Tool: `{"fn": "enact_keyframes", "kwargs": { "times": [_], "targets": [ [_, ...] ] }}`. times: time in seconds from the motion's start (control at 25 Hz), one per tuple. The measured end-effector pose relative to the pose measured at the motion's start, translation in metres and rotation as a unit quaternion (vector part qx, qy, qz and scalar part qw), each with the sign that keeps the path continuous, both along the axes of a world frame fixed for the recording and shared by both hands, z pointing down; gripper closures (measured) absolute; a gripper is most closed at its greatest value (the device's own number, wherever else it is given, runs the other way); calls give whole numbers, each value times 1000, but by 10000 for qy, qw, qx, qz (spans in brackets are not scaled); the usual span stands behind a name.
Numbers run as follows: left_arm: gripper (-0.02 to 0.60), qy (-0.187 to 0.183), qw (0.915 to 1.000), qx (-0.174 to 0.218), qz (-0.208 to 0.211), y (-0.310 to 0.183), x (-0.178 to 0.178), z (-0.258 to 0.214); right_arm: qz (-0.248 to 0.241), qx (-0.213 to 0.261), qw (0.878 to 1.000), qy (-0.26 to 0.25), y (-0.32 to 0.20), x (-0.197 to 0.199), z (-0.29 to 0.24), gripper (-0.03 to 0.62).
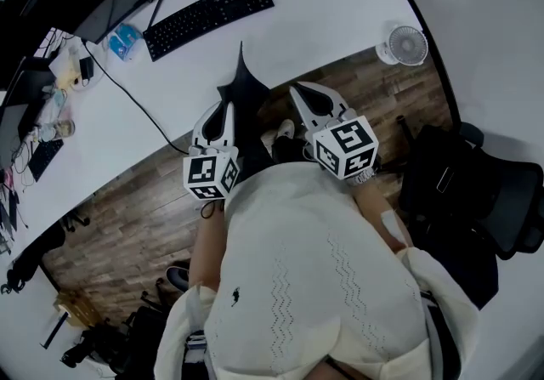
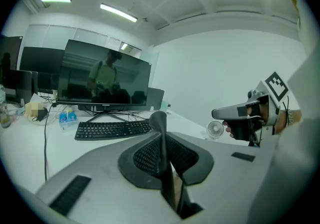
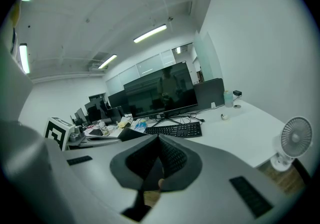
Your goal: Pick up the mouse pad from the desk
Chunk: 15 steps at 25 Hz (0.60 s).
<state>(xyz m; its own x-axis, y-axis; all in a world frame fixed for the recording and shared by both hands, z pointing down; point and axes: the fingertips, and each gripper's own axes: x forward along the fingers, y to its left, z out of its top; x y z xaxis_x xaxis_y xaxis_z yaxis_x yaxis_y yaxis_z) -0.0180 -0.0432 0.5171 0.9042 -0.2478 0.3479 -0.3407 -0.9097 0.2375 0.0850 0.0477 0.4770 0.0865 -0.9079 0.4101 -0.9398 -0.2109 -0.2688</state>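
Head view first: the thin black mouse pad (image 1: 245,102) is already off the long white desk (image 1: 323,13). It sits at the middle of the frame over the brown wooden floor (image 1: 127,217), one pointed corner aimed up toward the black keyboard (image 1: 208,17). The left gripper (image 1: 223,110) lies against the pad's left side, and the right gripper (image 1: 302,96) is just beside it on the right, apart from it. Over to the left gripper view: its jaws are clamped on the pad, which shows edge-on as a dark strip (image 2: 161,140) rising between the ribbed faces at lower centre. The right gripper (image 2: 220,114) hovers at the right edge of the frame with a hand behind it. In the right gripper view, its jaws are pressed together at lower centre with nothing that I can see between them, and a dark corner of the pad (image 3: 119,135) pokes up just to their left. On handling, the pad looks light, soft and bendy, likely with a grippy rubber face, so one edge pinch should carry it. A deep bite on the edge would stop it flopping or sliding out.
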Motion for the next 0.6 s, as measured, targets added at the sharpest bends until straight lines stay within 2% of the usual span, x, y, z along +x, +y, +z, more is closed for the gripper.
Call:
{"fn": "enact_keyframes", "kwargs": {
  "times": [0.6],
  "targets": [
    [549, 381, 9991, 139, 141, 11, 13, -35, 17, 113, 9998, 187, -3, 5, -12, 593]
  ]
}}
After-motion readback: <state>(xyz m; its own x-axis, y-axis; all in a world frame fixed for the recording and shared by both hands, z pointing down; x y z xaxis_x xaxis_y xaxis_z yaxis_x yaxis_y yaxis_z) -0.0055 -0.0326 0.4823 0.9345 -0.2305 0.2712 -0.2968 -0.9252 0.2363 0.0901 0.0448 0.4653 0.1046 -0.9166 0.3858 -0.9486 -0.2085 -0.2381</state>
